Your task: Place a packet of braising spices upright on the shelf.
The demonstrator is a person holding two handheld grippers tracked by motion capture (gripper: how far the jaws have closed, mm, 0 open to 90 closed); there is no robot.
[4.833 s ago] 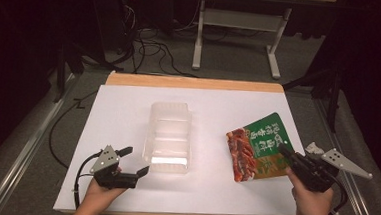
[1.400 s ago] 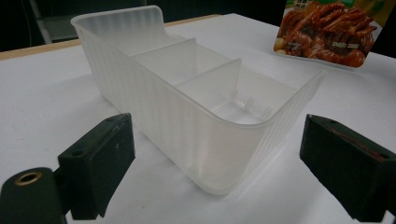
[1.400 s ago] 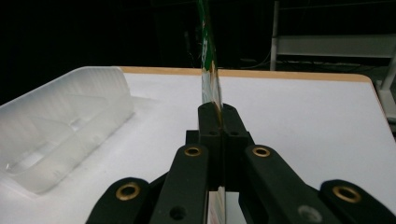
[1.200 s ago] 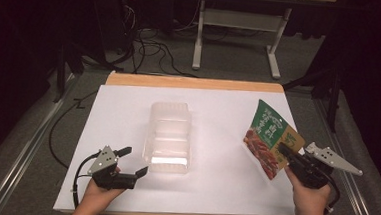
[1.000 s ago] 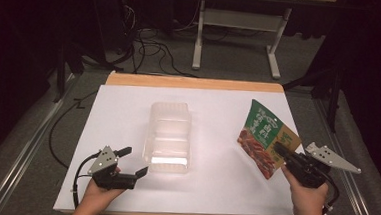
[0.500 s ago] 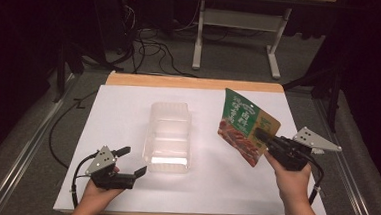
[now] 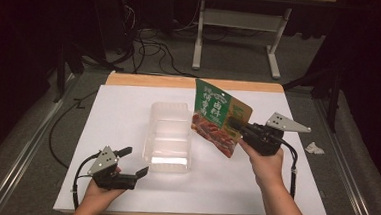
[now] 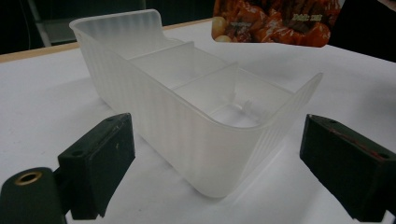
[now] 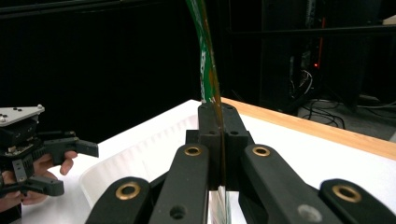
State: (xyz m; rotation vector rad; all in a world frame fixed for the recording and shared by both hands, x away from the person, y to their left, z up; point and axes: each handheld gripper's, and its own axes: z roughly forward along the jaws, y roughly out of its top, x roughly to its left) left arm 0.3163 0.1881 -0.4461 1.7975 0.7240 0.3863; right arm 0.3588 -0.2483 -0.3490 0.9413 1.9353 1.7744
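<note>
The right gripper (image 7: 236, 125) is clamped on the snack pouch (image 7: 217, 114), held above the worktop (image 7: 293, 194) beside the clear tray (image 7: 169, 136); its lower edge is hidden. The left gripper (image 7: 134, 162) stands apart.

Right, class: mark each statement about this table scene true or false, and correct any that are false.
1. The right gripper is shut on the snack packet. True.
2. The packet lies flat on the table. False: it is held up above it.
3. The clear tray has several compartments. True.
4. The left gripper is shut on the tray's wall. False: its jaws stand open, apart from the tray.
5. The tray holds food. False: it is empty.
</note>
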